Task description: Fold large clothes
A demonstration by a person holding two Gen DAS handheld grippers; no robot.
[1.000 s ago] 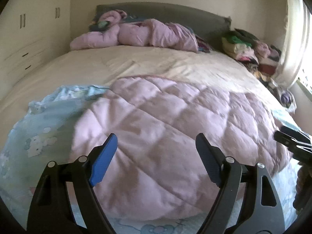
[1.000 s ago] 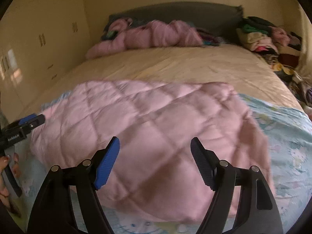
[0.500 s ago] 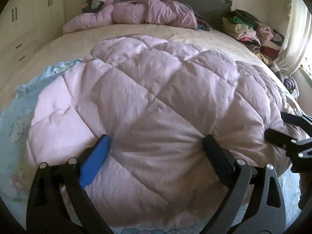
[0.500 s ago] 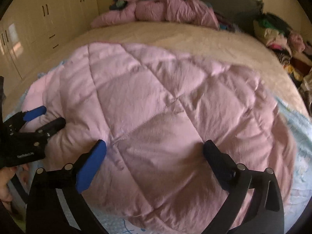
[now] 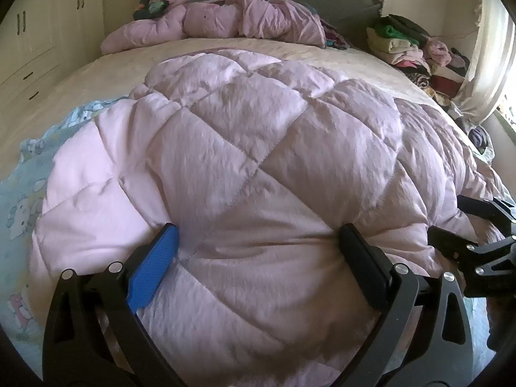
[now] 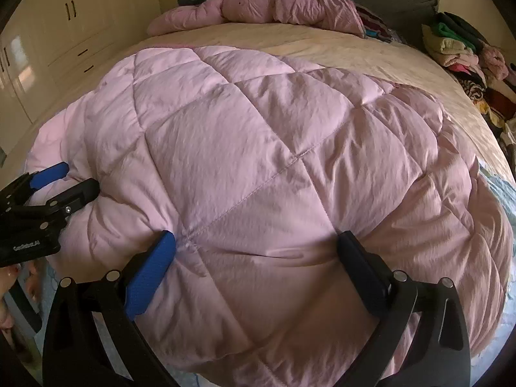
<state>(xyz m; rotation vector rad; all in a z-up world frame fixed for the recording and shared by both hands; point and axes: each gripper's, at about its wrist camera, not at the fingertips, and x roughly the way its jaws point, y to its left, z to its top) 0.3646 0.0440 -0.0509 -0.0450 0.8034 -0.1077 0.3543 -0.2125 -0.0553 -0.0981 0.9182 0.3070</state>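
A pink quilted comforter point(image 5: 258, 145) lies folded in a thick puffy heap on the bed and fills both views point(image 6: 258, 145). My left gripper point(image 5: 258, 230) is open wide, its fingertips sunk into the comforter's near edge with a bulge of padding between them. My right gripper point(image 6: 256, 235) is likewise open wide and dented into the same edge. In the left wrist view the right gripper point(image 5: 446, 216) shows at the right border. The left gripper point(image 6: 79, 177) appears at the left border of the right wrist view, with a hand partly visible below it.
A light blue cartoon-print sheet point(image 5: 22, 193) lies under the comforter on the cream bed cover point(image 5: 96, 74). A second pink quilt point(image 5: 225, 19) is bunched at the headboard. A clothes pile point(image 5: 406, 48) sits at the far right by a curtain point(image 5: 490, 48). Wardrobes point(image 5: 32, 32) line the left wall.
Both grippers have sunk toward the comforter and their jaws have spread wider. Their fingertips, which were clear of the fabric, now press into its near edge.
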